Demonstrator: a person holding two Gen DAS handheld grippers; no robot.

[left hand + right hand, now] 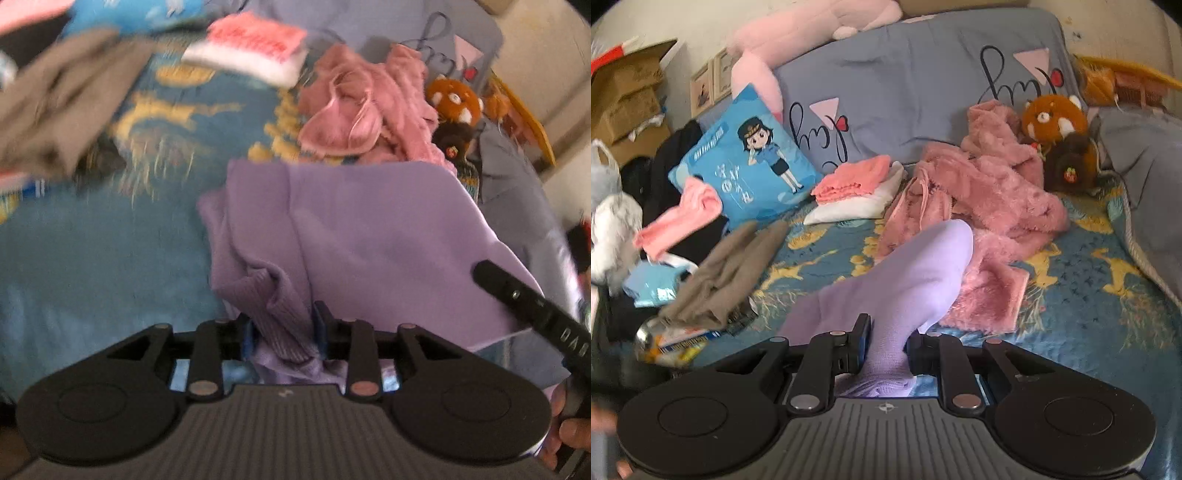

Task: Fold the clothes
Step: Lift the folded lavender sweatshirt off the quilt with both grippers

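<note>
A lilac sweatshirt [369, 240] hangs over the blue patterned bedspread [92, 258]. My left gripper [283, 332] is shut on its ribbed hem, which bunches between the blue pads. In the right wrist view the same lilac sweatshirt [916, 269] rises as a stretched fold toward the bed's middle. My right gripper [886, 347] is shut on another ribbed edge of it. One black finger of the right gripper [517, 295] lies against the cloth at the right of the left wrist view, with a hand [569, 432] below it.
A pink fluffy robe [990, 199] lies crumpled just behind the sweatshirt. A folded pink-and-white stack [857, 184], a blue cartoon cushion [746, 162] and a grey-brown garment [731, 273] sit to the left. A plush toy [1052, 118] and grey pillows [905, 74] line the back.
</note>
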